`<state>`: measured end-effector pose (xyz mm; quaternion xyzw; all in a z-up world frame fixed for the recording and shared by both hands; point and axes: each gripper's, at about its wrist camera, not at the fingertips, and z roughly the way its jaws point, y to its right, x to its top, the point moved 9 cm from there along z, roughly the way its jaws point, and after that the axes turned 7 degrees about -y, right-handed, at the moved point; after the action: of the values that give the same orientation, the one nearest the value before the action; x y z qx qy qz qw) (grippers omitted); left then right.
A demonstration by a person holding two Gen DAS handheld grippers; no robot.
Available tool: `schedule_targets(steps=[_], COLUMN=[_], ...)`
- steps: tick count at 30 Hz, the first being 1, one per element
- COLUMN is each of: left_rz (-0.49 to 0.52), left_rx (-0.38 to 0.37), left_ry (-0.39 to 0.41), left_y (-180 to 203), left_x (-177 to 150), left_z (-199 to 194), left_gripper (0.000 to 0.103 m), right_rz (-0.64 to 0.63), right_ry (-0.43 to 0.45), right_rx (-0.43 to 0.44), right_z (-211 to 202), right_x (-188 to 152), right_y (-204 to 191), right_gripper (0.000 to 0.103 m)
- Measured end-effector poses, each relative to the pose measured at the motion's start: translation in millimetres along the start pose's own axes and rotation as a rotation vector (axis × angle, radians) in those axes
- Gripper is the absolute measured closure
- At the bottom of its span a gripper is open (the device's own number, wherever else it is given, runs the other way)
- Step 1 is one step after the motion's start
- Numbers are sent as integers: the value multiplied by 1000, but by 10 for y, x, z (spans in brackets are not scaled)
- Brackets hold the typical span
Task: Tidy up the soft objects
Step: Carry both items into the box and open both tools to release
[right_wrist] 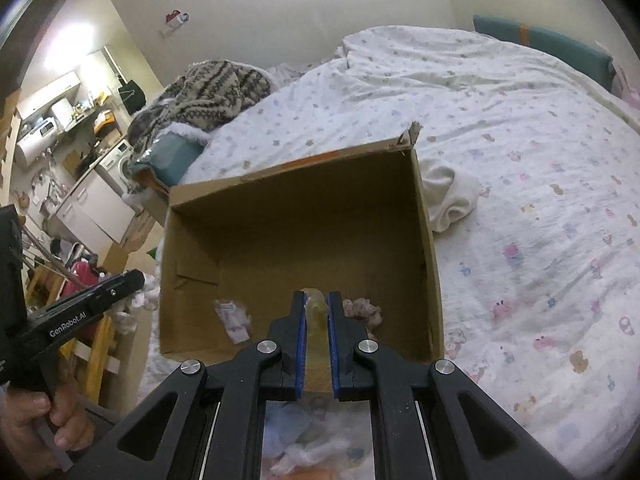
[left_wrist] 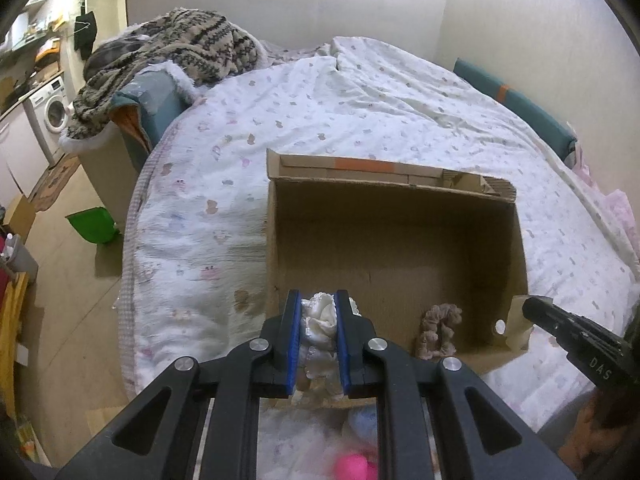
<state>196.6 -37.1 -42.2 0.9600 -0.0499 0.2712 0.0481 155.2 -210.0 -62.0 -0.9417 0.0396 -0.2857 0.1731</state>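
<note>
Left gripper clamps a white frilly cloth over the box near wall; right gripper pinches a pale yellowish item over the same box. Brown scrunchie already lies inside. Risk: cloth trails below the rim, so it may snag the wall or drop outside onto the bed
</note>
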Motion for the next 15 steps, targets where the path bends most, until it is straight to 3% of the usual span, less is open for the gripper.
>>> schedule_targets(steps=[4,15], left_rz=[51,38], left_rx=[-3,-74], left_ry=[14,-28], left_y=[53,103], left_x=[-76,-181], left_z=[208,449], left_gripper=[89,88], right_rz=[33,140], right_ry=[-13,-68], right_rx=[27,54], right_z=[142,360], right_x=[-46,-69], right_y=[93,335], right_gripper=[92,92])
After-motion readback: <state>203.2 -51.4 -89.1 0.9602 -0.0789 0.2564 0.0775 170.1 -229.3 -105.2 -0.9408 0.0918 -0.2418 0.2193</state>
